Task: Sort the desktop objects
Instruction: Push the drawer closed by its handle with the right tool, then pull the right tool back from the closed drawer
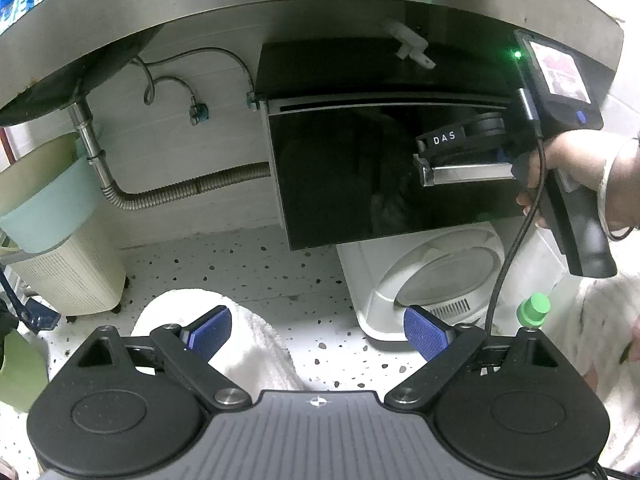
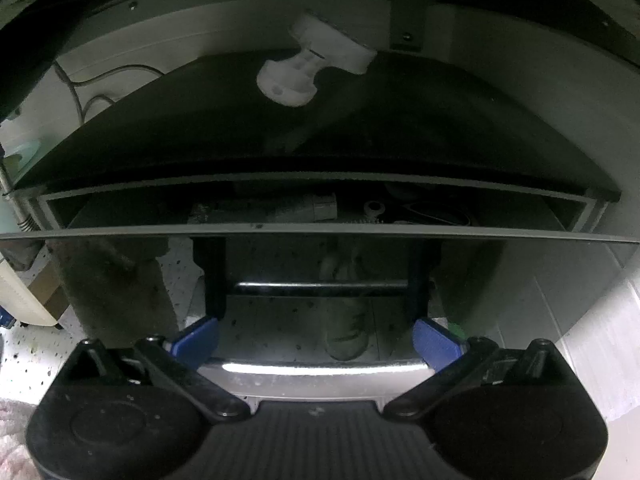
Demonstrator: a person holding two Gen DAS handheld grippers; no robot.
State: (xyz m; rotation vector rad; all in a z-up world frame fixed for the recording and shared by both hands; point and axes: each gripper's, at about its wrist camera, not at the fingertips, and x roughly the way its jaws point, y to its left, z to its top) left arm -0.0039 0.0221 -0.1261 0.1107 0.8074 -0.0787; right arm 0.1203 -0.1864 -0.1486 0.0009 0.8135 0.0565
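two hand-held grippers open, right hand-held gripper (image 2: 316,338) at drawer handle (image 2: 320,289)

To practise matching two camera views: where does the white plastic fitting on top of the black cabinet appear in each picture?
Left wrist view: white plastic fitting upper right of centre, small, on the black cabinet.
Right wrist view: upper centre, much larger.
Shared landmark: the cabinet's drawer handle.

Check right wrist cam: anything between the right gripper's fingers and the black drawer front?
Nothing. In the right wrist view the right gripper is open, its blue pads flanking the chrome handle of the black drawer front, which is slightly ajar.
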